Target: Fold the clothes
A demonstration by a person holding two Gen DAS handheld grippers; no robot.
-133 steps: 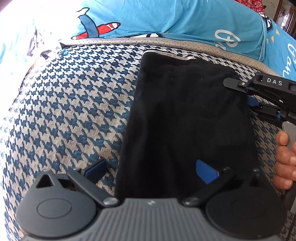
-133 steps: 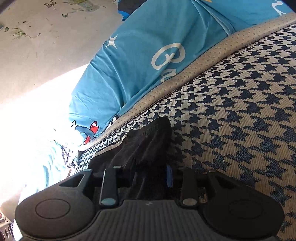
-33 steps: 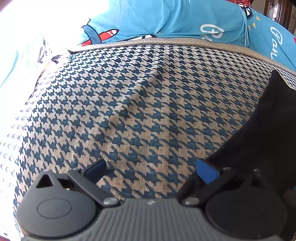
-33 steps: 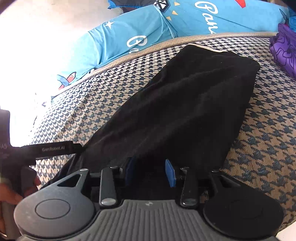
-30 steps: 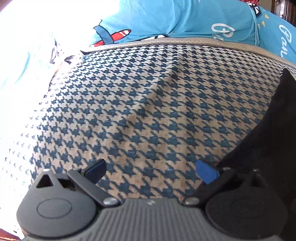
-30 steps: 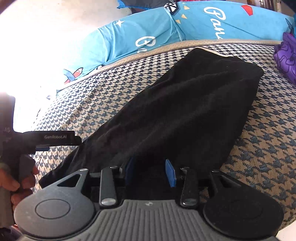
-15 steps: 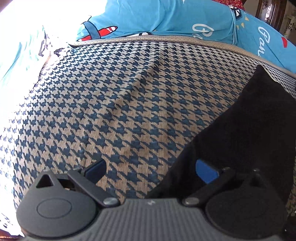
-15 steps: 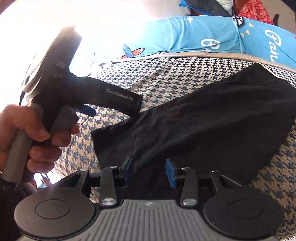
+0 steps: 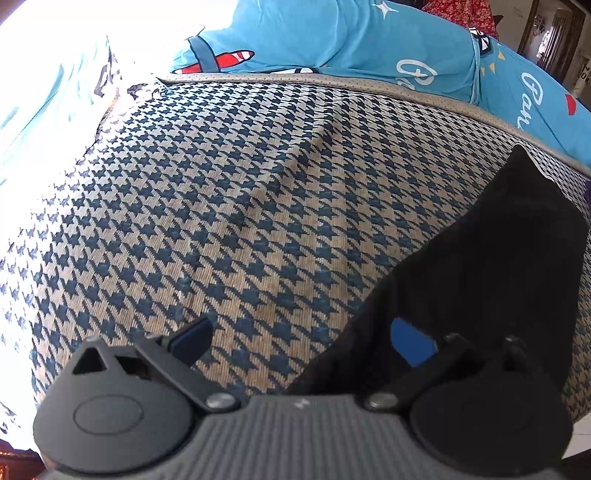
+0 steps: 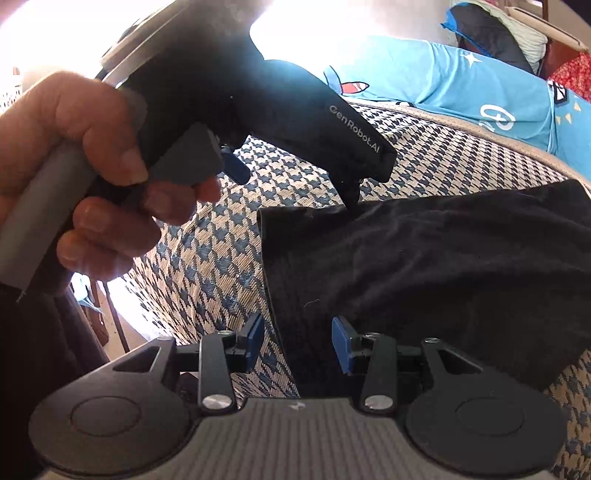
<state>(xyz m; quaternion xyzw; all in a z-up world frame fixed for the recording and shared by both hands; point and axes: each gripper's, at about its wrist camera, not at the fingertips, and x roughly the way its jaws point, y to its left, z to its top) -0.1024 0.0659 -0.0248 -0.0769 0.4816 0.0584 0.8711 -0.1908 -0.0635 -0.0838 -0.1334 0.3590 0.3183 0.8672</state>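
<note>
The black garment [image 10: 443, 266] lies flat on the houndstooth cushion [image 9: 229, 206] as a long, narrow strip, looking doubled over lengthwise, with its near short edge by the cushion's front and its far end reaching toward the cushion's piped back edge. In the left wrist view it crosses only the cushion's right side [image 9: 491, 266].

The right gripper [image 10: 298, 341] hangs over the garment's near corner with its blue fingers spread apart and nothing between them; the cloth edge lies below the gap. The left gripper [image 9: 303, 338] is also spread wide, one finger over bare cushion, the other over the cloth. In the right wrist view a hand [image 10: 81, 177] holds it at the garment's other near corner.

As a judgement, the lengthwise fold appears made, while a crosswise fold to shorten the strip seems left. Blue printed bedding [image 9: 332, 33] lies beyond the cushion's back edge.
</note>
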